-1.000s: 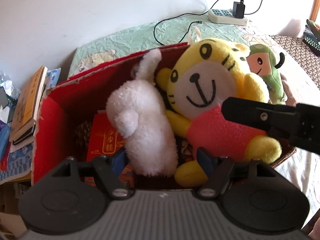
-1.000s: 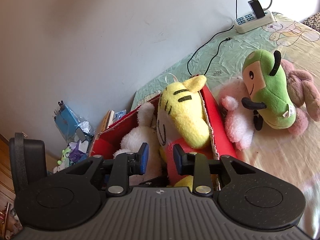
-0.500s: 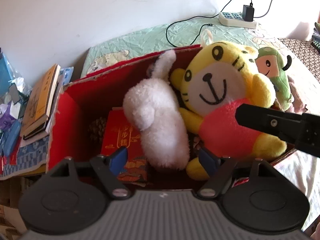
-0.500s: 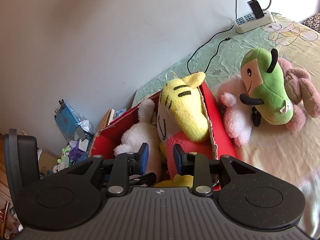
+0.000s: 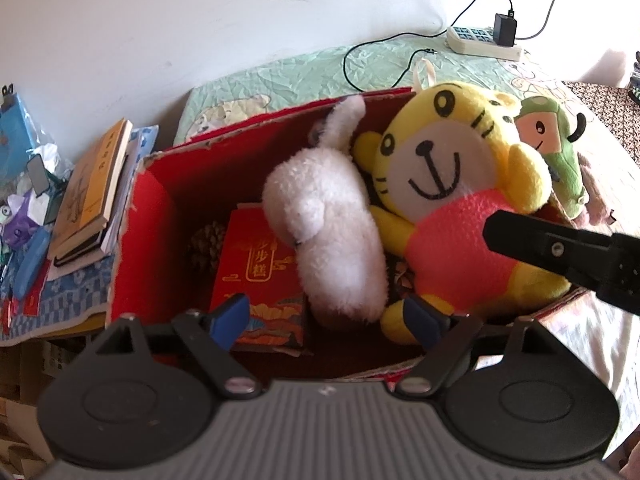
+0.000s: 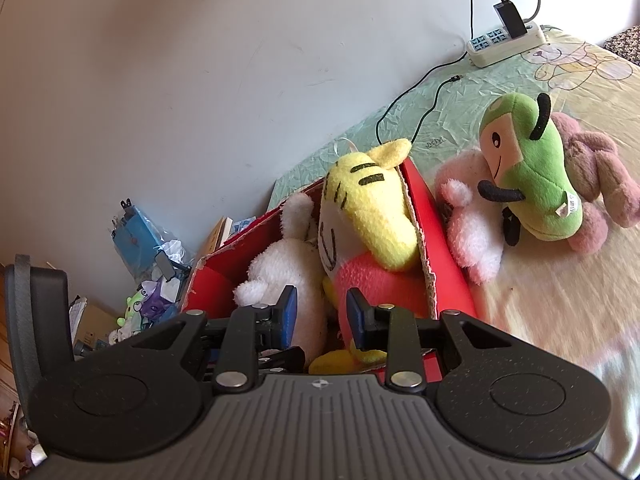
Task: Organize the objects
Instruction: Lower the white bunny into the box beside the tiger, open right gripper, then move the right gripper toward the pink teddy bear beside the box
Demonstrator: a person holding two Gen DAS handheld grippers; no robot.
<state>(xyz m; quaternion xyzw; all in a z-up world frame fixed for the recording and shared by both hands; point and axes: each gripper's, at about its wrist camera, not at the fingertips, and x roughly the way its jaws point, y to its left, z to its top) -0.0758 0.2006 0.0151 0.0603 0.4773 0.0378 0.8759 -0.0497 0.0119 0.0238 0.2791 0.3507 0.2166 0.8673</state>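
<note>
Bedside red box (image 5: 148,216) of plush toys beneath both empty claws: left (image 5: 326,318) just widening, right (image 6: 322,314) narrowly parted.

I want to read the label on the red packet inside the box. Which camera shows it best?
The left wrist view: the red packet lies face-up on the box floor. The right wrist view hides it behind the plush toys.

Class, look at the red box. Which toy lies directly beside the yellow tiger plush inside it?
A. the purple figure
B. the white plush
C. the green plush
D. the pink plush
B: the white plush lies against the yellow tiger plush inside the red box; the green plush and pink plush lie outside it on the bed.
</note>
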